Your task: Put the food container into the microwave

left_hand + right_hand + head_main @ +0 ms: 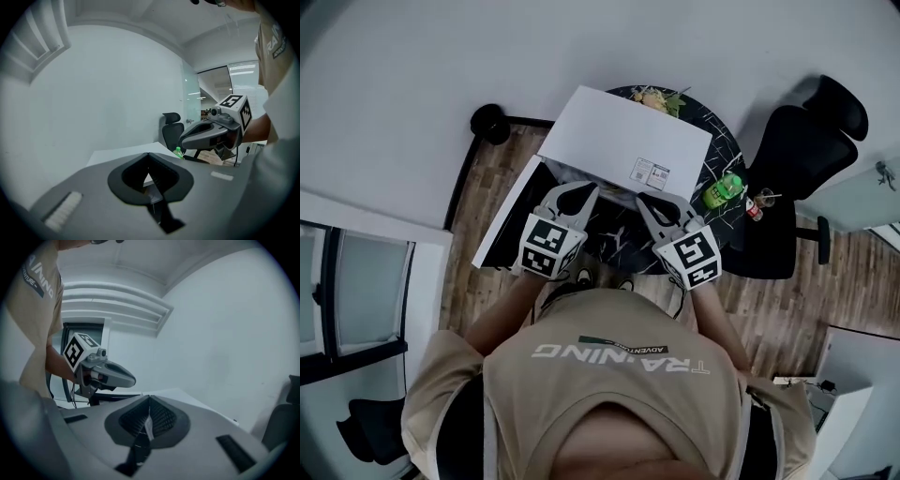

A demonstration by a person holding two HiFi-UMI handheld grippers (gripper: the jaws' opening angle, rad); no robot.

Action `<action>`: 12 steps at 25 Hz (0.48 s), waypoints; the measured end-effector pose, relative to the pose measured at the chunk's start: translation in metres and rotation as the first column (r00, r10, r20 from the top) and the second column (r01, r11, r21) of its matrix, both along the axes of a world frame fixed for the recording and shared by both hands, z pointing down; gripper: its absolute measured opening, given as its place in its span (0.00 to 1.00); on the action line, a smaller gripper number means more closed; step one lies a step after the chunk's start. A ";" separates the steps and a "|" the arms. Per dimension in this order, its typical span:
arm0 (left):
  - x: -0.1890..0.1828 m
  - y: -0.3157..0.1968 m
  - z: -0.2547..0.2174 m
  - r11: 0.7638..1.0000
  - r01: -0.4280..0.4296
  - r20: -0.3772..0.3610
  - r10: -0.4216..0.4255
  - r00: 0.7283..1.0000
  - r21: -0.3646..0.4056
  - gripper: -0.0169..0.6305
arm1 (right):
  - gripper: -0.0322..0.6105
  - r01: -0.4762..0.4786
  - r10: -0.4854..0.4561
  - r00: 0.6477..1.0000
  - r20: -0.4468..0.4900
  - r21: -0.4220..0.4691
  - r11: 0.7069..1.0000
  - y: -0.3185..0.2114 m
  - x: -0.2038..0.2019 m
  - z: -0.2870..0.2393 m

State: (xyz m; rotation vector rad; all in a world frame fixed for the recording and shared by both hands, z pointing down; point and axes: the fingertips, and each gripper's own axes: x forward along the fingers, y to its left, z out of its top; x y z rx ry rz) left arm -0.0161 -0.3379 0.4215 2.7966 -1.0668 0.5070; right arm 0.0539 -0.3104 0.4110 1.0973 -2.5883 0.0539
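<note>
The white microwave (628,141) stands on a black marble-patterned table (722,150), seen from above. A white panel (508,220) runs along its left side; I cannot tell whether it is the door. The food container (659,98), with green and yellow food in it, sits at the table's far edge beyond the microwave. My left gripper (572,190) and right gripper (647,200) hover side by side at the microwave's near edge. Both are shut and hold nothing. The left gripper view shows the shut jaws (149,155) and the right gripper (206,133) beside them. In the right gripper view, the shut jaws (149,398) face a white wall.
A green bottle (724,187) and a small red-capped bottle (755,204) stand on the table's right side. A black office chair (802,141) is at the right, beyond the table. White wall lies behind, and wooden floor (492,187) shows around the table.
</note>
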 end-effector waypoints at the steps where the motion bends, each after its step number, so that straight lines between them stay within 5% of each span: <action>1: 0.000 -0.002 0.000 1.000 -0.004 -0.002 0.004 1.000 0.004 0.04 | 0.07 -0.015 0.015 1.000 0.012 0.008 1.000 -0.005 0.000 -0.002; 12: -0.002 -0.024 -0.009 0.997 -0.016 -0.080 0.022 0.997 0.081 0.04 | 0.07 -0.092 0.091 0.994 0.057 0.021 0.995 -0.020 -0.027 0.019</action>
